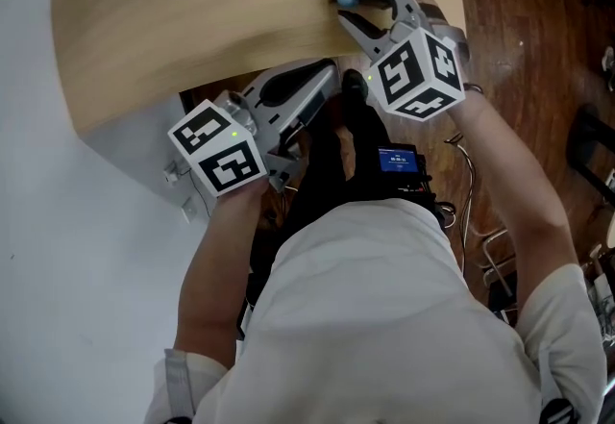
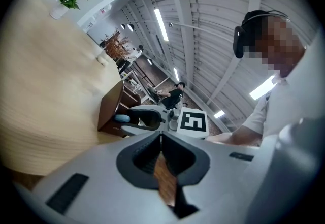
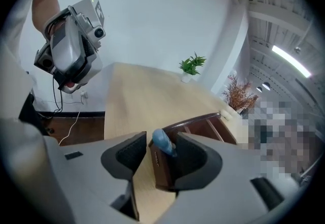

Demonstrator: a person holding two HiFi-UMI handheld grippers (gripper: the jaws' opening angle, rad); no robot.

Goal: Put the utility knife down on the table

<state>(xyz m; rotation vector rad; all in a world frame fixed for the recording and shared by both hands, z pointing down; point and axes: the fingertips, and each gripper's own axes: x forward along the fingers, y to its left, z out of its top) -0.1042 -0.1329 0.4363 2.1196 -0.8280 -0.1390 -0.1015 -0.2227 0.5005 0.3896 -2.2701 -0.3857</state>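
Right gripper view: R claw [image 3: 160,137] open, jaws apart; knife [image 3: 165,144], blue end up, btw them at corner of rack [image 3: 203,126] on surface [image 3: 137,101]. Left gripper view: L claw [image 2: 161,136] closed, jaws together.

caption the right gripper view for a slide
open right tool around blue-handled utility knife, beside dark brown wooden rack

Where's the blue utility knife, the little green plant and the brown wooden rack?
blue utility knife [image 3: 162,141]: right gripper view, rounded end.
little green plant [image 3: 192,64]: right gripper view, leaves.
brown wooden rack [image 3: 195,119]: right gripper view, rim.
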